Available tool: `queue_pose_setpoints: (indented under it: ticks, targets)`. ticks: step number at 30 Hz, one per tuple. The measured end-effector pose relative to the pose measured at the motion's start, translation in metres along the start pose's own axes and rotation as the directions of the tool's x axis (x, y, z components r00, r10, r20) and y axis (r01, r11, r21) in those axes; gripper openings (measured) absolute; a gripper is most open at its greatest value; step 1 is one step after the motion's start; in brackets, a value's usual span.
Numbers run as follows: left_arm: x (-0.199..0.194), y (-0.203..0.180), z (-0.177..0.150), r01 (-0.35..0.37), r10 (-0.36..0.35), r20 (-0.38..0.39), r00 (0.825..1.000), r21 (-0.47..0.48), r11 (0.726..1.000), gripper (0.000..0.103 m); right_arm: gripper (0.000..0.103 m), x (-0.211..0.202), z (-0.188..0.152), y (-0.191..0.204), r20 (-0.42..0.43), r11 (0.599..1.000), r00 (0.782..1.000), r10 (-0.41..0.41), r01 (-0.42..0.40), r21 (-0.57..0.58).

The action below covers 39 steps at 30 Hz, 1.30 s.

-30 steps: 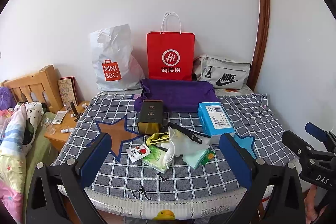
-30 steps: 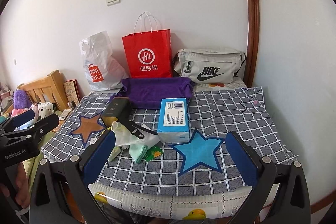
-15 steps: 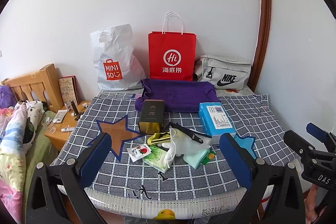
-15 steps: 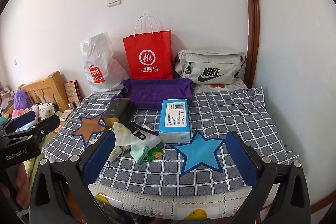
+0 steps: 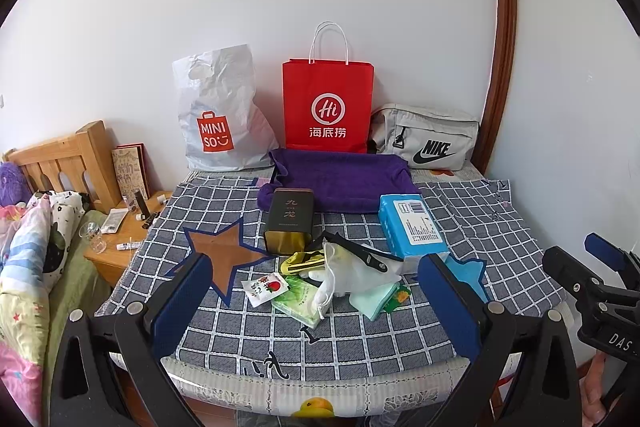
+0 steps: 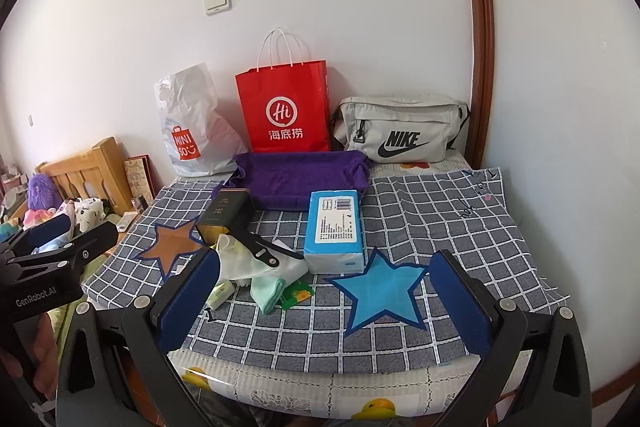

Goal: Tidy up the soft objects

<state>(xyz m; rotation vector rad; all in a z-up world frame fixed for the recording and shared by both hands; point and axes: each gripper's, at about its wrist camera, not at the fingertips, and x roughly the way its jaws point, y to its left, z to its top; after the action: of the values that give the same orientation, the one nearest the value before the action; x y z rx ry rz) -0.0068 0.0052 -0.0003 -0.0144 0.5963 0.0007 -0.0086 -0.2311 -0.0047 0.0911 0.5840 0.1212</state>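
A pile of small items lies mid-table: a white mesh pouch (image 5: 346,273) (image 6: 240,261), a mint green cloth (image 5: 374,299) (image 6: 268,291), a green tissue pack (image 5: 298,301), a strawberry sachet (image 5: 265,287) and a black clip (image 5: 354,251) (image 6: 262,251). A blue tissue pack (image 5: 412,231) (image 6: 336,231) lies to their right. A purple towel (image 5: 340,179) (image 6: 300,175) lies behind. My left gripper (image 5: 316,303) and right gripper (image 6: 320,303) are both open and empty, near the table's front edge.
A dark tea tin (image 5: 289,219) lies by a brown star (image 5: 224,255); a blue star (image 6: 384,293) is at front right. A Miniso bag (image 5: 220,115), red paper bag (image 5: 328,107) and Nike bag (image 5: 428,139) stand against the wall. A wooden nightstand (image 5: 120,239) is left.
Both grippers have drifted slightly; the scene shifts a little in view. Nothing was taken hold of or moved on the table.
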Motion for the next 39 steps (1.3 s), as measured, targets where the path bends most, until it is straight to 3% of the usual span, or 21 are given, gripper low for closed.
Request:
queue_pose_setpoints:
  ticks: [29, 39]
  targets:
    - [-0.002, 0.001, -0.003, 0.005, -0.005, 0.007, 1.000, -0.001, 1.000, 0.103, 0.103, -0.005, 0.002, 0.003, 0.006, 1.000, 1.000, 0.004, -0.004, 0.001]
    - [0.006, 0.007, -0.002, 0.025, -0.025, -0.009, 1.000, -0.024, 0.999, 0.103, 0.103, 0.006, -0.001, 0.007, -0.028, 1.000, 1.000, 0.004, -0.004, -0.022]
